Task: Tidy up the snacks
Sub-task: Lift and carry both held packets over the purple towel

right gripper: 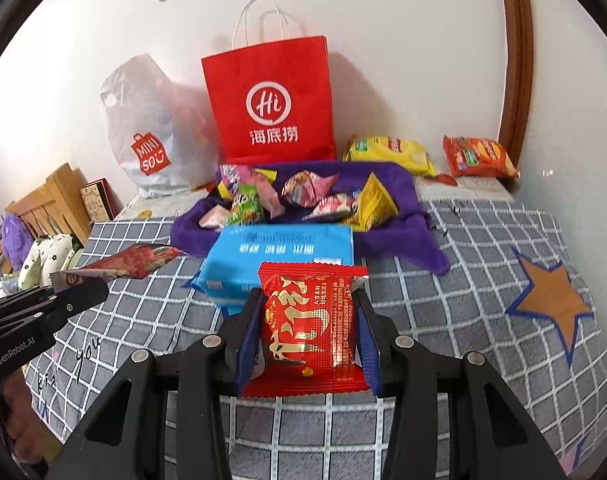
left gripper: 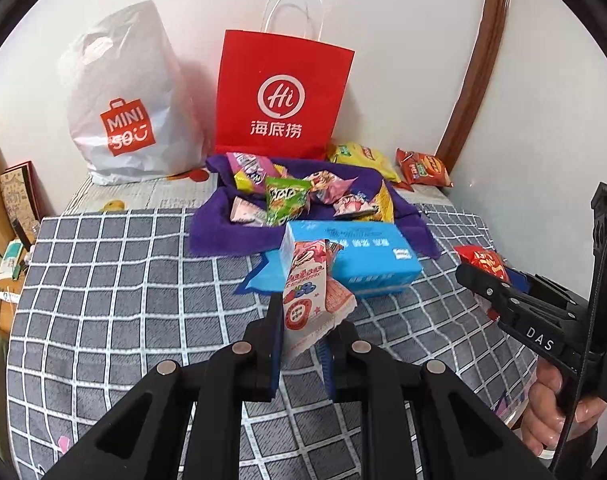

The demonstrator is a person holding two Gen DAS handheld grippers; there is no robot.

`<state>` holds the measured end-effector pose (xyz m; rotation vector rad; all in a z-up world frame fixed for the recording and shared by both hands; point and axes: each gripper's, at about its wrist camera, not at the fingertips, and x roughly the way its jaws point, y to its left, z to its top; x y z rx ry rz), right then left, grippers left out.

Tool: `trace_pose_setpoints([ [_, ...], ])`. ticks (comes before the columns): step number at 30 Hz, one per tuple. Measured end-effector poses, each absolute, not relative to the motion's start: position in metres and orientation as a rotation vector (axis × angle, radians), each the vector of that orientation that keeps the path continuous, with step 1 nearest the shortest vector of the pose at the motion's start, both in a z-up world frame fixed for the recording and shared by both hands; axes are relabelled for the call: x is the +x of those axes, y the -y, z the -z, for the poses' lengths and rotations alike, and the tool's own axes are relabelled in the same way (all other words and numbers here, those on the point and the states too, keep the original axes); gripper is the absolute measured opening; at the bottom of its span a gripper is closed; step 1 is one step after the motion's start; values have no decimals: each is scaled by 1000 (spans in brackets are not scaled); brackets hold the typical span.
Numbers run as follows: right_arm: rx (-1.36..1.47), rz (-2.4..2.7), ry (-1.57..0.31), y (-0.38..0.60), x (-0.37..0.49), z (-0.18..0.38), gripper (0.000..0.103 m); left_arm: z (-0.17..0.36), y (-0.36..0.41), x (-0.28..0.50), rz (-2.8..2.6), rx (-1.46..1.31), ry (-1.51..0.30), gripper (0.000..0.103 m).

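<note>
Nearest the near edge of the checked bedspread (right gripper: 483,240), the right gripper (right gripper: 307,336) is clamped on a red foil snack packet (right gripper: 307,320), gripped across its middle with the sealed ends sticking out, and the left gripper (left gripper: 303,320) is pinched on the lower end of a pink berry-print packet (left gripper: 307,292), which stands up tilted. Both holds look firm, so the step in hand is probably carrying the two packets forward to the pile. Just beyond lies a blue box (left gripper: 355,256), which each packet should clear, passing above it, not brushing its top. Past it sits the purple cloth (left gripper: 223,232) heaped with small packets; release low over a bare patch, one gripper at a time. Further back stand the red paper bag (left gripper: 283,92) and white plastic bag (left gripper: 131,92) against the wall, with yellow (right gripper: 391,152) and orange chip bags (right gripper: 479,156) toward the far right corner.
</note>
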<state>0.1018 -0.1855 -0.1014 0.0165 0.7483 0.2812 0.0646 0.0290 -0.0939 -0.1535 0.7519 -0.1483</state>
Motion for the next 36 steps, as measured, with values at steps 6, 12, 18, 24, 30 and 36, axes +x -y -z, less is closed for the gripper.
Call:
trace_pose_setpoints([
  [6,8,-300,-718,181,115,87,43,83,-29,79,160,-156,-744,15],
  [12,-3,-312,-695,176,131,76,43,73,-31,95,158,-159,-739,15],
  [18,-3,-303,-712,175,154,75,43,66,-30,109,141,-161,-728,15],
  [24,14,-294,-719,182,173,74,43,60,-27,126,139,-167,-720,15],
  [30,33,-292,-753,188,193,77,43,58,-22,144,145,-173,-723,15],
  [36,34,-296,-763,187,214,75,43,57,-20,164,146,-171,-724,15],
])
